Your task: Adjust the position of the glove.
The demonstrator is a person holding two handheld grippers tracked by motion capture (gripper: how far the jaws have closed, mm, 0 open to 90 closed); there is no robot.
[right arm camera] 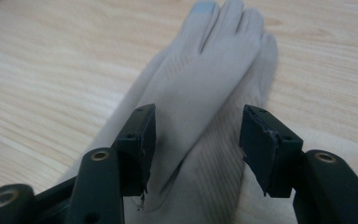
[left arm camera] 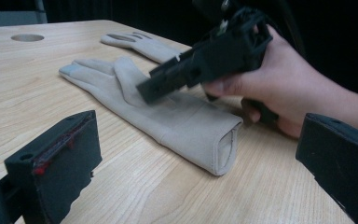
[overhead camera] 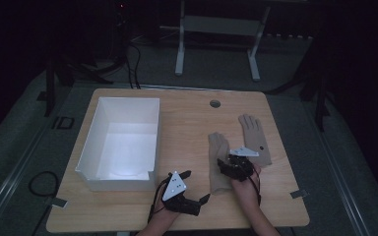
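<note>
Glove (right arm camera: 205, 107) lies between the spread right hand-held gripper (right arm camera: 196, 140) jaws; high view adds a white box (overhead camera: 123, 142)

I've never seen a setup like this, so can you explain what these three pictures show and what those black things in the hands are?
A person sits at a wooden table holding a two-jaw gripper in each hand. One picture looks down from above; the other two come from cameras riding on each gripper. On the table lie a white box and two beige gloves: the near glove and the far glove. The right gripper hangs over the near glove, jaws apart on either side of its thumb, pressing nothing. The left gripper rests open near the table's front edge, holding nothing.
</note>
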